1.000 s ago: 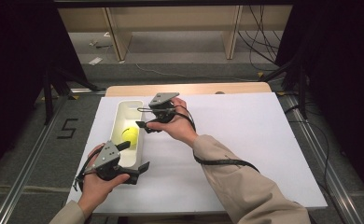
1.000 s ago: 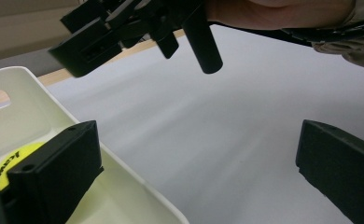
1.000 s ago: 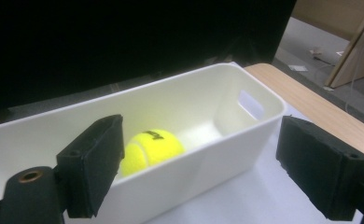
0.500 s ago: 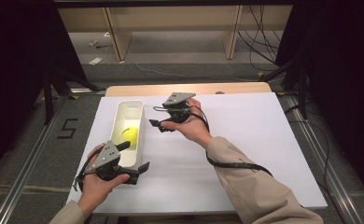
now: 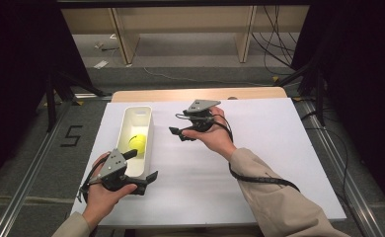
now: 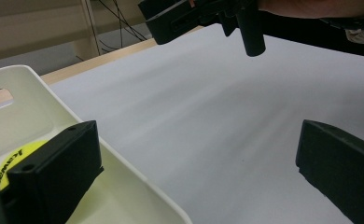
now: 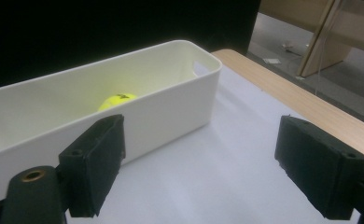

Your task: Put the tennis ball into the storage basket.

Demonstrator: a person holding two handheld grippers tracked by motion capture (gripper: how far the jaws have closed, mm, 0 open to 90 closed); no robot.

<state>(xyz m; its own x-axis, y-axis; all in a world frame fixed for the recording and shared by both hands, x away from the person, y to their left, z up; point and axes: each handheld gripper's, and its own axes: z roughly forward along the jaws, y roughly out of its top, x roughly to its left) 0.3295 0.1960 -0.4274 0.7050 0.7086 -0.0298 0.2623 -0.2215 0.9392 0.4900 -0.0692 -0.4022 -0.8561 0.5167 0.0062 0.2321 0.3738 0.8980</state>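
A: High view, near to far: my left gripper (image 5: 140,167) sits at the bin's (image 5: 144,114) near end, jaws spread, empty. One jaw overhangs the rim.

B: Risk?

A: I'd guess that jaw catches the wall and tips the bin if I swing.

B: Right?

A: Right gripper (image 5: 179,133) hovers beside the bin, released, empty.

B: Counts?

A: One ball (image 5: 137,144) inside the bin, one bin, two grippers.

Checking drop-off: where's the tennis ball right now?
The tennis ball lies inside the white bin at table left in the high view, toward its near end, just ahead of the left gripper.
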